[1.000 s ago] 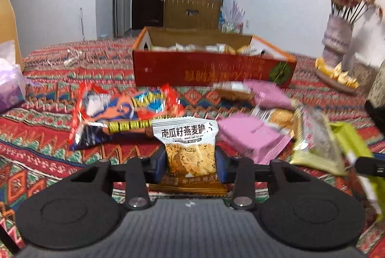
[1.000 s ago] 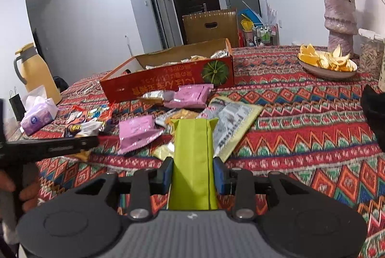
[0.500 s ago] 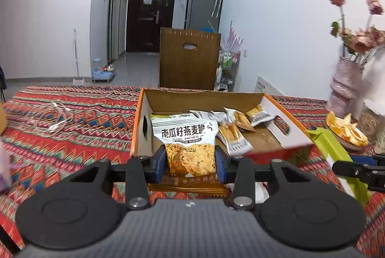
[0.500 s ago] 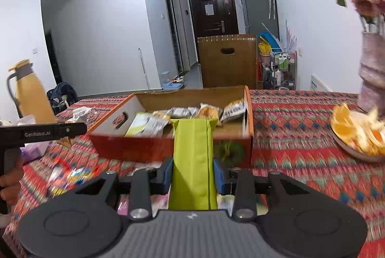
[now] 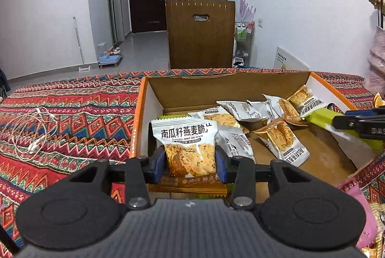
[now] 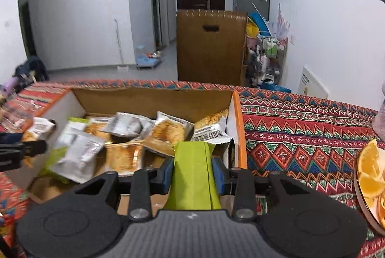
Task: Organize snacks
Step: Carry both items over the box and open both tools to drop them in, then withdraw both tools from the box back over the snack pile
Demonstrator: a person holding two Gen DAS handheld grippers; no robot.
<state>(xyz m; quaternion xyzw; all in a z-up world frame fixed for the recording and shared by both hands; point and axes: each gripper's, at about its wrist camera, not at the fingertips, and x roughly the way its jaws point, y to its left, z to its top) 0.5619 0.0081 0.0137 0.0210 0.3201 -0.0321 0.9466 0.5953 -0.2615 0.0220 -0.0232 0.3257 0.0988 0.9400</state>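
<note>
Both grippers carry a snack over the open cardboard box. Left gripper is clamped on an oat crisp packet, blue pads pressing both side edges, packet upright with its long axis pointing away from the camera. In the left wrist view the packet sits lower centre of the frame, above the box's left end, just inside the orange-rimmed left wall. Loose silver packets fill the box's centre and right; bare cardboard floor shows at lower right.

Right gripper is clamped on a green pouch, long axis running straight forward along the fingers, tip reaching over the box's right end beside the orange right wall. In the right wrist view the pouch is at lower centre, box contents spread to its left. Left gripper's black tip shows at the far left edge of that frame.

Key relation: each packet appears already above the box interior, so the coming move is likely just lower and release, left arm at the left end, right arm at the right end. The pouch tip is near the right wall, so it could catch on the rim.

Earphones lie on the patterned tablecloth, left of the box.
</note>
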